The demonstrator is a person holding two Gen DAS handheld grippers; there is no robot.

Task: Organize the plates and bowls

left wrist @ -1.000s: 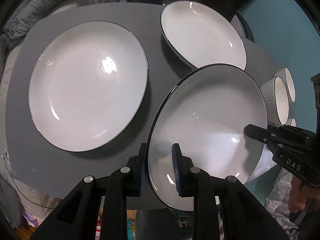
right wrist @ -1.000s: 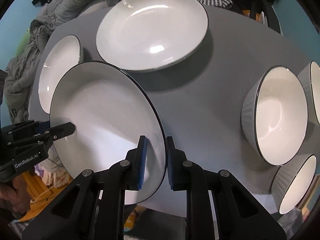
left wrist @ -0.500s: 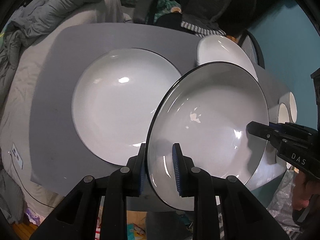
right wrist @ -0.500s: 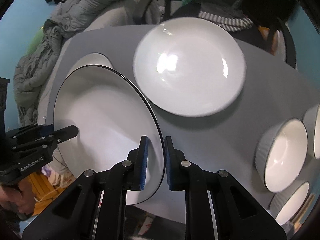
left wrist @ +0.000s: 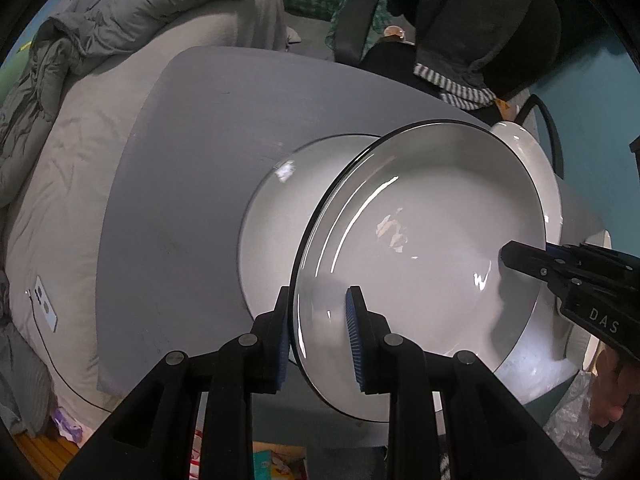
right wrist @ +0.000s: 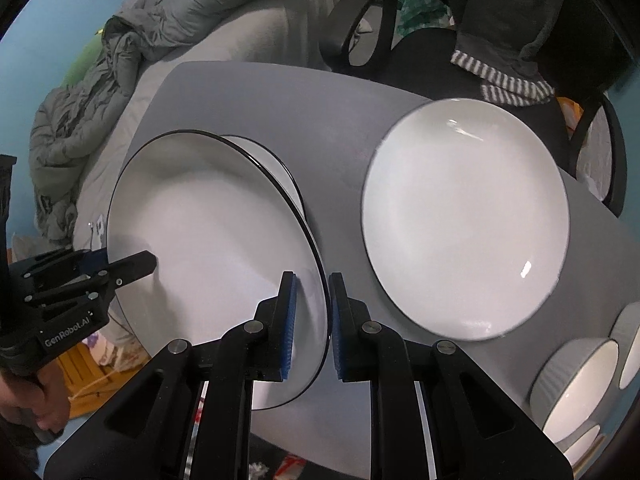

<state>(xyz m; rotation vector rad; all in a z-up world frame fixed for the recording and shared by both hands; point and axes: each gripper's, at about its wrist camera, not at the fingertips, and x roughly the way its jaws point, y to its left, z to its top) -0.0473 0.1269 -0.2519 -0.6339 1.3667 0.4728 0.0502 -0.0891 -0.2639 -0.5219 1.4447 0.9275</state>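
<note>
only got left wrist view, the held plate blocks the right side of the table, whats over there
Observer: A second plate lies flat on the grey table, clear of the held plate.
Operator: any bowls
Observer: Yes, ribbed bowls cluster at the table edge just past that second plate.
Operator: right jaws on the rim ok
Observer: The right gripper has the held plate's rim between its jaws, one blue pad on each face.
</note>
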